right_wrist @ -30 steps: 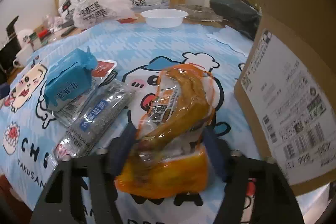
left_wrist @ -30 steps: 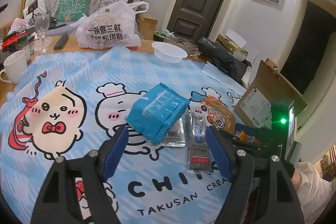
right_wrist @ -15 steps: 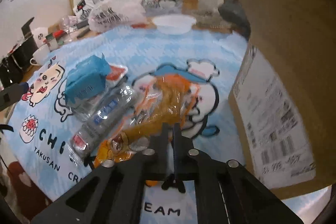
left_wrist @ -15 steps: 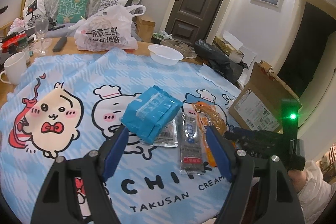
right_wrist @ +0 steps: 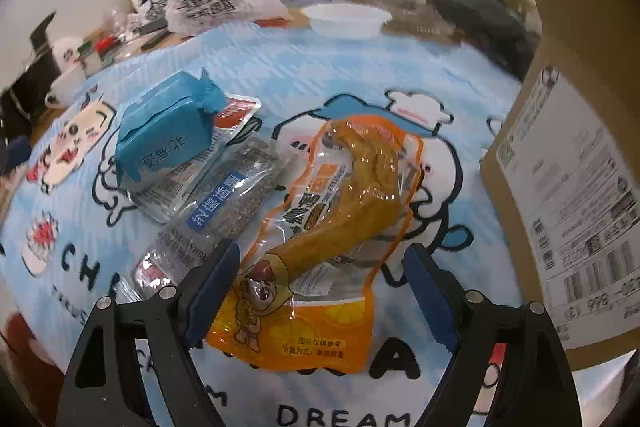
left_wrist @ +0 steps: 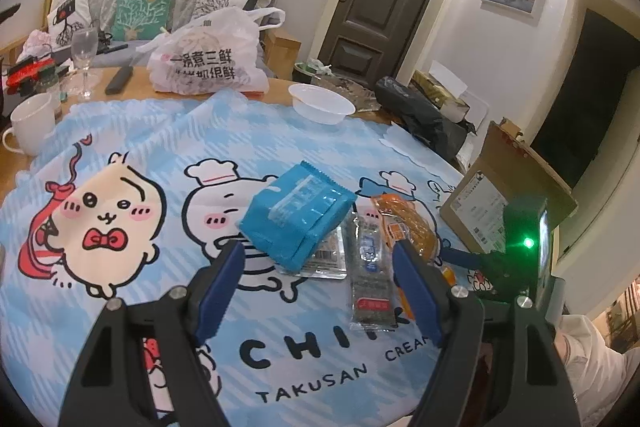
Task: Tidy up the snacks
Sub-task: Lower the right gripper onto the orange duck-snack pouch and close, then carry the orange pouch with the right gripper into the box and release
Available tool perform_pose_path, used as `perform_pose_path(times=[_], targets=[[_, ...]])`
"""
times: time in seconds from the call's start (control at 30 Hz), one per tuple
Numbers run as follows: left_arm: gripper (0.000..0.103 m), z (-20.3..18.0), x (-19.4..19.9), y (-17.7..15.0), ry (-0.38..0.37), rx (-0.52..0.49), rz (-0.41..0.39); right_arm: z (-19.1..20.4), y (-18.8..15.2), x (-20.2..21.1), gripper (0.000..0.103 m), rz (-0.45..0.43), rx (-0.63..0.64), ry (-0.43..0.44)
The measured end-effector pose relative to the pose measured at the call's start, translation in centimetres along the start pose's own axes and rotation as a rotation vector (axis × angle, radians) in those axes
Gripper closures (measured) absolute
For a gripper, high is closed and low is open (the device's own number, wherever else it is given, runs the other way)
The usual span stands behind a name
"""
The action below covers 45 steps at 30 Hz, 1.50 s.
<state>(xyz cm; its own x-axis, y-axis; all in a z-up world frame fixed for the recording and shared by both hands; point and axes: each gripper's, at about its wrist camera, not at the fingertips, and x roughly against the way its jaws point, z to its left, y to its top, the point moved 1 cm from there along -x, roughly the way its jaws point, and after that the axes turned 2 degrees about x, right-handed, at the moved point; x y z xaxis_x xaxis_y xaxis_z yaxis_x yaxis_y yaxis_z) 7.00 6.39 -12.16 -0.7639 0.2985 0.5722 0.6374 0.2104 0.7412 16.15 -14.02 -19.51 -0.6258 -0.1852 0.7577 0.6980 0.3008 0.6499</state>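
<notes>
The right gripper [right_wrist: 322, 267] is held low and level over the cartoon tablecloth [right_wrist: 320, 67], its blue fingers spread wide on either side of the orange drumstick packet [right_wrist: 340, 219], which lies flat just left of the cardboard box [right_wrist: 568, 187]. The left gripper [left_wrist: 316, 275] hovers higher, jaws likewise apart and empty, aimed at the blue snack bag [left_wrist: 296, 217] left of that packet.

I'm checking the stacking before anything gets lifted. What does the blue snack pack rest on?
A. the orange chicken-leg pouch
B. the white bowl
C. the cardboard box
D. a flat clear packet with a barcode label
D: the blue snack pack lies on top of the flat clear packet, whose edges stick out beneath it on the tablecloth.
</notes>
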Motion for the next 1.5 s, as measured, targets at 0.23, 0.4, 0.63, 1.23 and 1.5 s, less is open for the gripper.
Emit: perform_pose_path(times=[0.23, 0.4, 0.63, 1.23, 1.5], targets=[[0.030, 0.5, -0.1, -0.1, -0.014, 0.010, -0.002, -1.5, -1.1, 1.3, 0.023, 0.034, 0.040, -0.042], [0.030, 0.8, -0.1, -0.2, -0.015, 0.018, 0.000, -2.5, -1.2, 1.6, 0.023, 0.030, 0.004, -0.032], [0.030, 1.5, 0.4, -0.2, -0.004, 0.032, -0.011, -0.7, 0.1, 0.3, 0.034, 0.004, 0.015, -0.055], [0.030, -1.9, 0.9, 1.7, -0.212, 0.001, -0.007, 1.2, 0.9, 6.3, 0.062, -0.131, 0.092, 0.139], [0.060, -7.3, 1.9, 5.7, -0.320, -0.048, -0.022, 4.0, 2.1, 14.0, 0.063, -0.289, 0.255, 0.331]])
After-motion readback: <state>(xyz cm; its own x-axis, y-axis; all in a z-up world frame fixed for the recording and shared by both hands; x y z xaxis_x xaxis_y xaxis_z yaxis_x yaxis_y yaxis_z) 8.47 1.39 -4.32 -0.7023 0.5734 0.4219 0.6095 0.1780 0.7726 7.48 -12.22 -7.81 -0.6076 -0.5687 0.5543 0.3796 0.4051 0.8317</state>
